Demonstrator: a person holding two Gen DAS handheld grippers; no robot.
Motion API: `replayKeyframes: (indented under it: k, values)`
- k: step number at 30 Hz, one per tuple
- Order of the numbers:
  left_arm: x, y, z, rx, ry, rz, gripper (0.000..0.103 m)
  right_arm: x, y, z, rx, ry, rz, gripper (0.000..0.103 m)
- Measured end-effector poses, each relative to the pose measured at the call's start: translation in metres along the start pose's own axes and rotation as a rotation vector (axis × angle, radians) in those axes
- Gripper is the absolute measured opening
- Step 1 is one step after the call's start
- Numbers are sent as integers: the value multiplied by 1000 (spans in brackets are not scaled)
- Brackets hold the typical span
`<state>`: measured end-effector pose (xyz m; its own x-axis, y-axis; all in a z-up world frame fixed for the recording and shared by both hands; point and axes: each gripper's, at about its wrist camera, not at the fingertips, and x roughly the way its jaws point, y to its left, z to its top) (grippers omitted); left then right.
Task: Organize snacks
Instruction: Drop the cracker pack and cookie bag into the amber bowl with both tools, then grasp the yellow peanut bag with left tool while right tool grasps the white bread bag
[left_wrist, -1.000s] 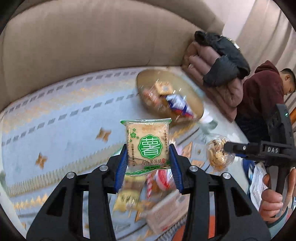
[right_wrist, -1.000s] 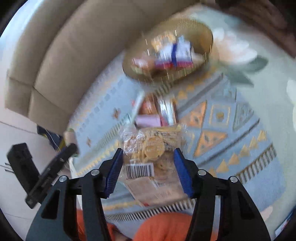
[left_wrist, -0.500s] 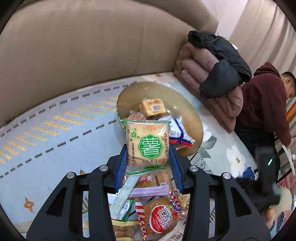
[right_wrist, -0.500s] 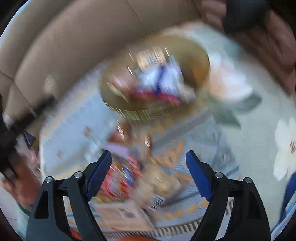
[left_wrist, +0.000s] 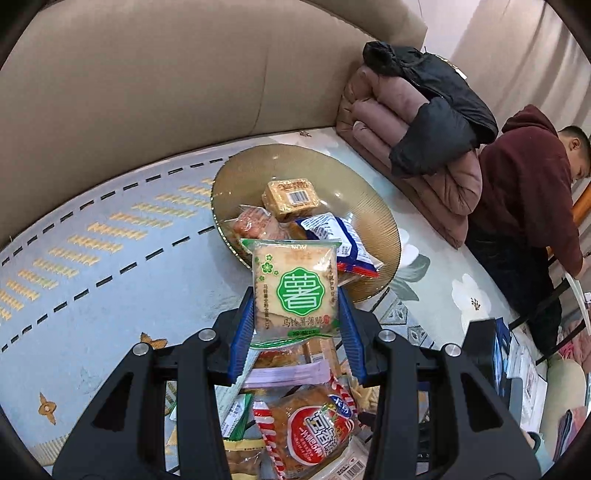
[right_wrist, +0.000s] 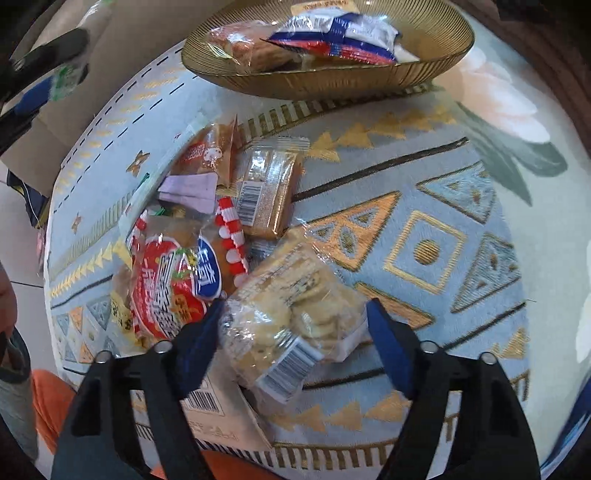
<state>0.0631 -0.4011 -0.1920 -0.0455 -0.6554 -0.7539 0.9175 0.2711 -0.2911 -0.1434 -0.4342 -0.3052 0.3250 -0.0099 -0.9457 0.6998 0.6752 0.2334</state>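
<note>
My left gripper (left_wrist: 297, 317) is shut on a green-label potato cracker packet (left_wrist: 295, 291), held upright just in front of the gold ribbed bowl (left_wrist: 369, 210), which holds several snacks. My right gripper (right_wrist: 295, 328) is open, low over the snack pile on the rug; a clear bag of round crackers (right_wrist: 291, 317) lies between its fingers. Beside it lie a red-and-white packet (right_wrist: 170, 288), a brown packet (right_wrist: 266, 192) and a purple wrapper (right_wrist: 192, 188). The bowl shows at the top of the right wrist view (right_wrist: 332, 77).
A patterned blue rug (right_wrist: 424, 229) covers the surface, with a beige sofa back (left_wrist: 147, 92) behind it. Folded jackets (left_wrist: 424, 110) lie at the right, and a person in a maroon hoodie (left_wrist: 528, 192) sits beyond them. A cardboard box (right_wrist: 218, 417) lies under my right gripper.
My left gripper carried the cracker packet closer to the bowl. My right gripper let go of the clear cracker bag, opened, and dropped low over the pile, where the bag now lies.
</note>
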Motion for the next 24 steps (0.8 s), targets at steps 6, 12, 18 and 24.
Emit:
replayKeyframes:
  k: [6,12,18,24]
  values:
    - [-1,-11,15,28,-30,-19,43,-58,-32,-1,157,-149,142,65]
    - [15,-26,51,39,-70,-36,43,-121,-47,65,219,-374,163,66]
    - [40,-35,87,45,-96,-33,58,-122,-52,142,244,-438,64,69]
    - [35,-16,87,24,-87,-21,78,-119,-59,154,248,-439,61,84]
